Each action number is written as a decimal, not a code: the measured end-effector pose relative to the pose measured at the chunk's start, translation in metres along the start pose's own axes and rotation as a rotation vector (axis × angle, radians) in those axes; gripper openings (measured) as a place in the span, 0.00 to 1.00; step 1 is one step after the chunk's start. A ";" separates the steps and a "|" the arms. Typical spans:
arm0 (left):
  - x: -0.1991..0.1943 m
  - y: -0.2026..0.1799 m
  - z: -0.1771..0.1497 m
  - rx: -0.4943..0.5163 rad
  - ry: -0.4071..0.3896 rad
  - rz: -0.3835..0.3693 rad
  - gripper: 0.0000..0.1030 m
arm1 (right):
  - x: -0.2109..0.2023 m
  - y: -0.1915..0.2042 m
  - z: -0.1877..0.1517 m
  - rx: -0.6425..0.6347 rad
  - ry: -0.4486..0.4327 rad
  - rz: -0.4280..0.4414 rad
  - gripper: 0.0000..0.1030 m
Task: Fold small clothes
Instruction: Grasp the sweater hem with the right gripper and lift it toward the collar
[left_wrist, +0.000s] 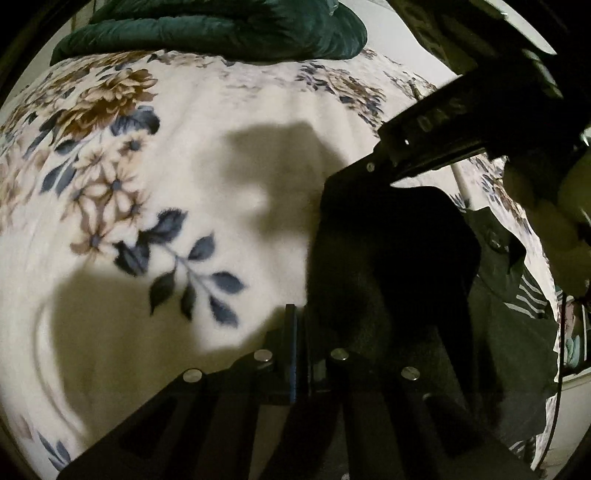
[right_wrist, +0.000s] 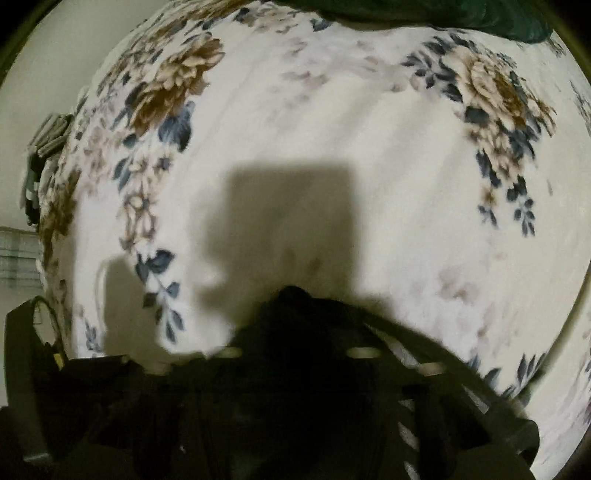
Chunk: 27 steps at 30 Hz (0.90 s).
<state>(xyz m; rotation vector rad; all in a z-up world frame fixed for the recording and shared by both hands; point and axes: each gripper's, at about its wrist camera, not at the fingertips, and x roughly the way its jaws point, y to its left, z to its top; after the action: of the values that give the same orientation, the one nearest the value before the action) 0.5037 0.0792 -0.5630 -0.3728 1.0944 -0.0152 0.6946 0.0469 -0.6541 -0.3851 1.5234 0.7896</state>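
Note:
A dark garment (left_wrist: 388, 251) with a white-striped part (left_wrist: 532, 295) is lifted off a floral blanket at the right of the left wrist view. My left gripper (left_wrist: 293, 314) is shut, its fingers pressed together at the cloth's left edge. The black body of the right gripper (left_wrist: 436, 122) reaches in from the upper right to the garment's top. In the right wrist view the same dark garment (right_wrist: 295, 332) bunches up over my right gripper (right_wrist: 291, 295), which is shut on it. The cloth hides the fingertips, and white stripes (right_wrist: 406, 424) show lower right.
A cream blanket with brown and blue flowers (left_wrist: 147, 184) covers the bed. A dark green quilt (left_wrist: 221, 29) lies along its far edge. A hand (left_wrist: 554, 229) holds the right gripper. A grey striped bundle (right_wrist: 51, 133) sits at the bed's left edge.

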 end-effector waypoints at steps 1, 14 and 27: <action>0.000 0.001 -0.001 -0.005 -0.001 -0.002 0.01 | -0.002 -0.006 0.003 0.048 -0.026 -0.004 0.04; 0.001 0.006 -0.007 -0.017 0.006 0.003 0.01 | -0.014 0.001 0.011 0.026 -0.027 0.032 0.52; 0.004 0.006 -0.009 -0.021 0.006 0.009 0.00 | 0.008 -0.123 -0.009 0.723 -0.129 0.313 0.00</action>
<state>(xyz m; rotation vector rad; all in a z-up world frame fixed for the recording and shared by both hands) 0.4966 0.0813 -0.5714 -0.3869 1.1026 0.0035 0.7689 -0.0440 -0.6924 0.4399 1.6504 0.4376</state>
